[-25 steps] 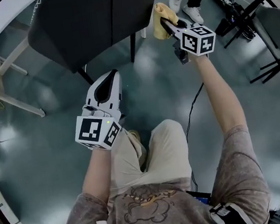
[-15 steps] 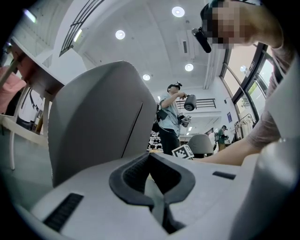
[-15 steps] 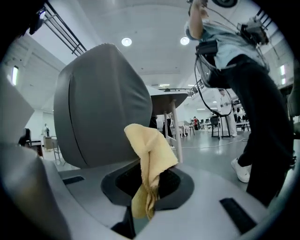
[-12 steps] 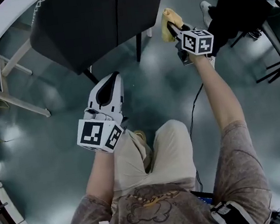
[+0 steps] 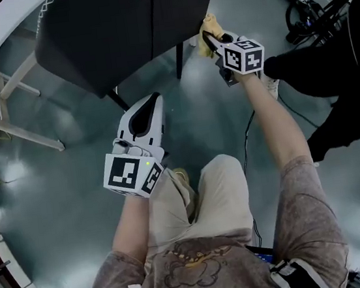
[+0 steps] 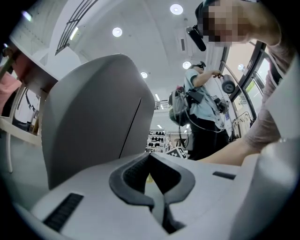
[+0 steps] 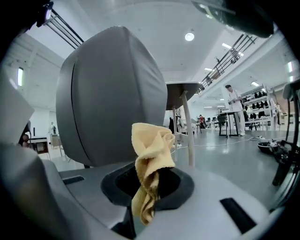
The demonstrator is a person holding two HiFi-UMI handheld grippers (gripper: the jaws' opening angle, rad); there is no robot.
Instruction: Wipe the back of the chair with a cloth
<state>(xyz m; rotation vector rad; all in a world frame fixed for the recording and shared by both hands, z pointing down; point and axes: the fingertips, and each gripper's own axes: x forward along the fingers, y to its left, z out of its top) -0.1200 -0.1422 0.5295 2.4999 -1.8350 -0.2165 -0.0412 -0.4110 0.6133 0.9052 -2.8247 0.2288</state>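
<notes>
— While the head view looks steeply down on the glossy floor point(image 5: 57, 209), what fills the top of it?

— The chair point(image 5: 119, 29). Its dark back is broad and upright, with one seam running down it. Both gripper views face that same back.

— And the person's arms?

— Both reach forward. The left gripper point(image 5: 153, 104) is held low, short of the chair's near edge and apart from it, with its nose aimed at the chair. Its jaws are closed on each other and hold nothing.

— The other one?

— The right gripper point(image 5: 209, 37) is further out, at the lower right corner of the back. Its jaws are clamped on the cloth point(image 5: 204, 23).

— How does the cloth lie?

— It is yellow and bunched. In the right gripper view its long axis runs along the jaws. A crumpled head stands out beyond the tips, toward the chair, and a thin tail trails down between the jaws. From the head view it sits just beside the edge of the back; whether it touches I cannot tell.
</notes>
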